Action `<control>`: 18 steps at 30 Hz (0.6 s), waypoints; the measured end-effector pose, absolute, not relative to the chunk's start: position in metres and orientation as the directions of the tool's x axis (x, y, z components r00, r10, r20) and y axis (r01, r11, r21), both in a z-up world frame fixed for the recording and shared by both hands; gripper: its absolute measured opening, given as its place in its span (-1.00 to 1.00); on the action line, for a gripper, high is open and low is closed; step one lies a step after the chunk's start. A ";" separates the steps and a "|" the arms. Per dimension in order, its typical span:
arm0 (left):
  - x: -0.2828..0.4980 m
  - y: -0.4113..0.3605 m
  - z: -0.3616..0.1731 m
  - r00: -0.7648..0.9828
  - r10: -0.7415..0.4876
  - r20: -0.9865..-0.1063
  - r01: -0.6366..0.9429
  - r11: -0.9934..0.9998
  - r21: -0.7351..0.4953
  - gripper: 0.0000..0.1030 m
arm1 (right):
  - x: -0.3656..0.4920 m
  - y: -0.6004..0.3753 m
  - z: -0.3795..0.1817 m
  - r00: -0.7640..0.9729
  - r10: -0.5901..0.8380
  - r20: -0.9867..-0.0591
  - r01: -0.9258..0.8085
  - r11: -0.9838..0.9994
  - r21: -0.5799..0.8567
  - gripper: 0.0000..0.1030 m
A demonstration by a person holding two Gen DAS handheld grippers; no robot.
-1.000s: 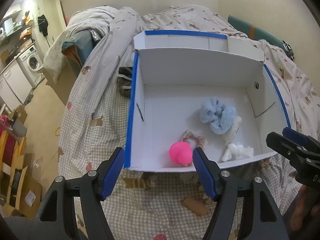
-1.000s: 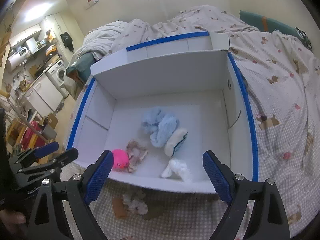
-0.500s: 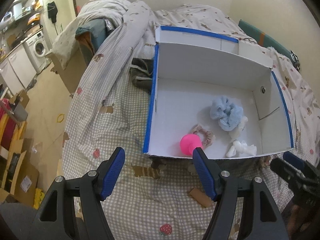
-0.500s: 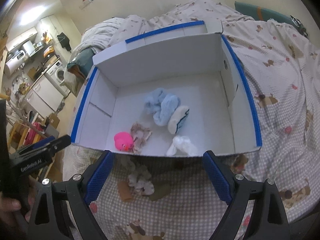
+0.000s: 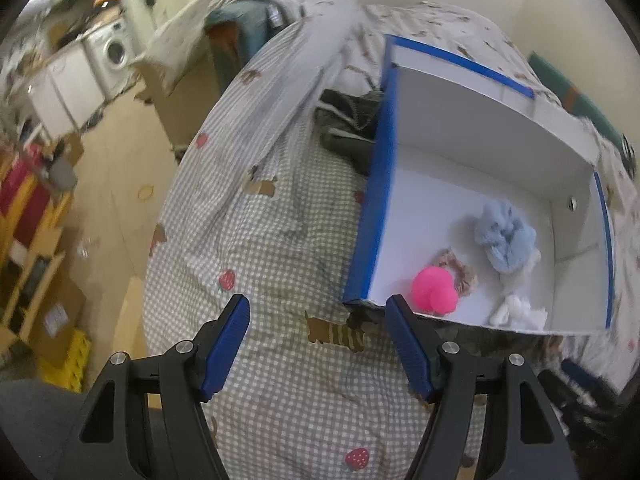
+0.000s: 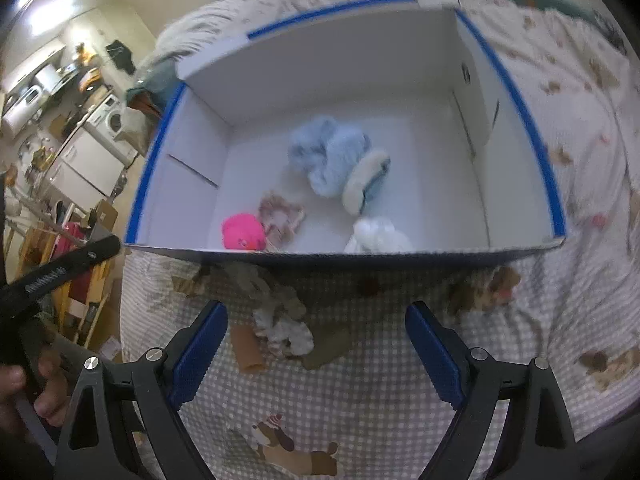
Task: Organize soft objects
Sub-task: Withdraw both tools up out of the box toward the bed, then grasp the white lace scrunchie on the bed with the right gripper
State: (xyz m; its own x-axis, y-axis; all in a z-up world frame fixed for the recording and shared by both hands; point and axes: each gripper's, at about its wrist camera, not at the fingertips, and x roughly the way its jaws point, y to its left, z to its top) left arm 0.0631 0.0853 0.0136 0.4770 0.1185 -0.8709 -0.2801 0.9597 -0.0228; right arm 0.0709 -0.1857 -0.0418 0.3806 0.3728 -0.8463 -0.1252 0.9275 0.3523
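Note:
A white box with blue-taped rims [image 5: 366,236] [image 6: 516,104] lies open on the bed. Inside it are a pink ball [image 5: 434,289] [image 6: 242,232], a floral scrunchie [image 5: 462,272] [image 6: 280,216], a fluffy light-blue scrunchie [image 5: 504,238] [image 6: 326,156], a cream and blue soft piece [image 6: 366,184] and a white fluffy piece [image 5: 520,312] [image 6: 380,236]. A pale scrunchie [image 6: 284,326] lies on the bedspread in front of the box, between my right gripper's fingers. My left gripper [image 5: 318,346] is open and empty, left of the box's near corner. My right gripper [image 6: 316,354] is open and empty.
The checked bedspread [image 5: 280,248] covers the bed. Dark clothing [image 5: 348,128] lies left of the box. The bed's left edge drops to a floor with cardboard boxes [image 5: 52,312] and a washing machine [image 5: 114,52]. The left gripper's handle [image 6: 60,268] shows at the right view's left.
Both grippers have pulled back from the box toward the near bed edge. The left gripper has swung left. The pale scrunchie on the bedspread now lies between the right gripper's fingers.

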 end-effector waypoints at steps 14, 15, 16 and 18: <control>0.068 0.070 0.001 0.439 0.091 -0.894 -0.237 0.971 -0.017 0.31 | 0.086 -0.109 -0.079 0.215 0.393 -0.894 -0.325 0.892 0.313 0.14; 0.068 0.070 0.000 0.438 0.090 -0.894 -0.236 0.972 -0.018 0.31 | 0.088 -0.102 -0.082 0.213 0.376 -0.902 -0.341 0.894 0.292 0.14; 0.068 0.070 0.000 0.438 0.088 -0.895 -0.235 0.972 -0.020 0.31 | 0.089 -0.095 -0.086 0.210 0.358 -0.910 -0.355 0.895 0.270 0.14; 0.069 0.069 -0.001 0.437 0.088 -0.895 -0.233 0.972 -0.018 0.31 | 0.090 -0.083 -0.095 0.211 0.296 -0.932 -0.387 0.900 0.198 0.14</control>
State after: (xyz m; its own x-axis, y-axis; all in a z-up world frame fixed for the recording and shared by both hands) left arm 0.0689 0.0691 -0.0006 0.4368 0.0883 -0.8952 -0.2328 0.9724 -0.0177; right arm 0.0899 -0.0826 -0.0953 0.2111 0.2957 -0.9317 -0.3873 0.9004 0.1980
